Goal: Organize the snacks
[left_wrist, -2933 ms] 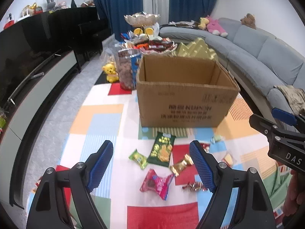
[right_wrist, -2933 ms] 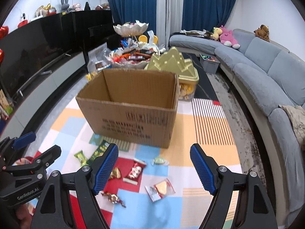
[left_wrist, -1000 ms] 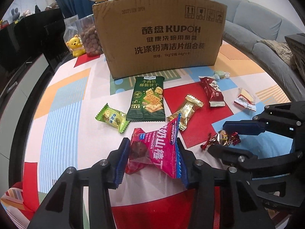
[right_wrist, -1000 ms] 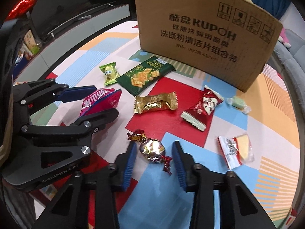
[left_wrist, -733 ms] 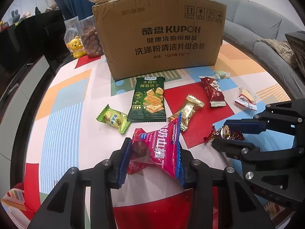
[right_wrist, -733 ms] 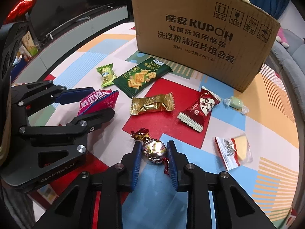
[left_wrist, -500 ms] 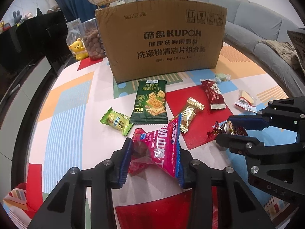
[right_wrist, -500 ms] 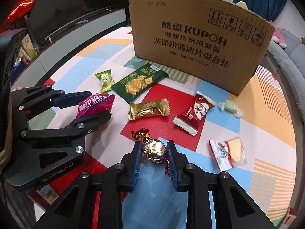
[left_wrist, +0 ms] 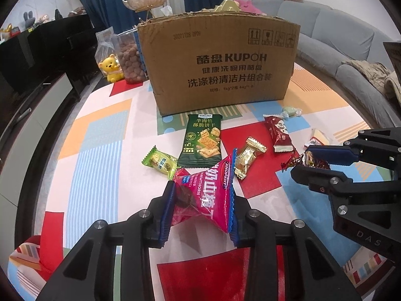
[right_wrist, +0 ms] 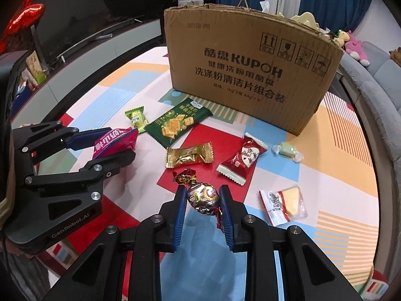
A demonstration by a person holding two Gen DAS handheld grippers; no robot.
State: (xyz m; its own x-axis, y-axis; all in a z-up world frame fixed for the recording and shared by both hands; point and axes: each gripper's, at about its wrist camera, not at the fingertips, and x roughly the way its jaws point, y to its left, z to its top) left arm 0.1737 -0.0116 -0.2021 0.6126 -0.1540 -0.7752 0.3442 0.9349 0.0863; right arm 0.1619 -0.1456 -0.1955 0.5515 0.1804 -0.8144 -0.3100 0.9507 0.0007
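My left gripper [left_wrist: 203, 188] has a pink hawthorn snack packet [left_wrist: 200, 195] between its blue pads, and its jaws are closing on it, crumpling the wrapper. My right gripper [right_wrist: 203, 195] is shut on a foil-wrapped round candy [right_wrist: 203, 197], held just above the colourful mat. Each gripper shows in the other's view: the right gripper [left_wrist: 304, 161] at the right, the left gripper [right_wrist: 120, 141] at the left. A brown cardboard box [left_wrist: 220, 62] stands upright behind the snacks; its inside is hidden.
On the mat lie a dark green cracker packet [left_wrist: 202, 139], a small green packet [left_wrist: 158, 161], a gold packet [left_wrist: 246, 158], a red packet [left_wrist: 278, 133], a pale green candy [left_wrist: 289, 111] and a cheese-wedge packet [right_wrist: 283, 205]. A jar [left_wrist: 129, 62] and a yellow bear [left_wrist: 111, 67] stand left of the box.
Both grippers came down open to the snacks. The left closed on the pink packet, the right on the foil candy. Both have since lifted slightly with their snacks.
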